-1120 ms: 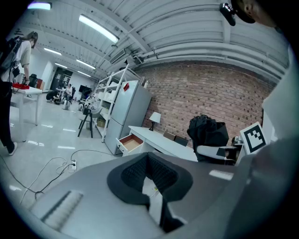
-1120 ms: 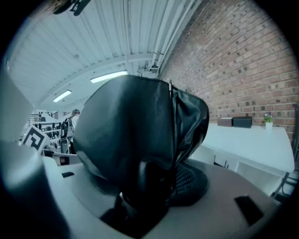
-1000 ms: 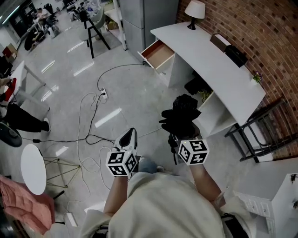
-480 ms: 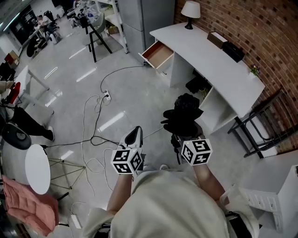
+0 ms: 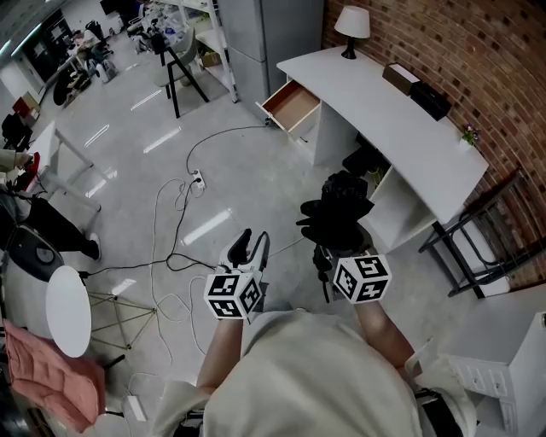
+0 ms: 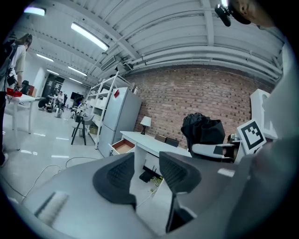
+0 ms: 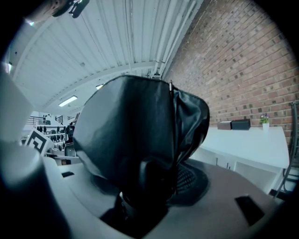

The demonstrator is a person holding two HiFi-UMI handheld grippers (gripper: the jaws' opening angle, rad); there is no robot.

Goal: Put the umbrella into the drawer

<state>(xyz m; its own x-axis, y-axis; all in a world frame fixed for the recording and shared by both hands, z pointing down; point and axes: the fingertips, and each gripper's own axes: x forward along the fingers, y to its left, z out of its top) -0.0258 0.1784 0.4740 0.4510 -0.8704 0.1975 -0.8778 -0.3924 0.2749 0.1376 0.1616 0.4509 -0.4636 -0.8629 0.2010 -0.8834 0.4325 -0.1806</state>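
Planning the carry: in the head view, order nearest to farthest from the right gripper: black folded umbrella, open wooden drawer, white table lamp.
1. Black folded umbrella, in the right gripper.
2. Open wooden drawer, ahead-left.
3. White table lamp, farther, on white desk.

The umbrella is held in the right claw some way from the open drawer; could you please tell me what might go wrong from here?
1. Cables trail across the floor on the way to the desk, so tripping is possible.
2. The umbrella bulges loosely well beyond the right claw. Its fabric might snag on the rim of the drawer, or it may not fit inside.
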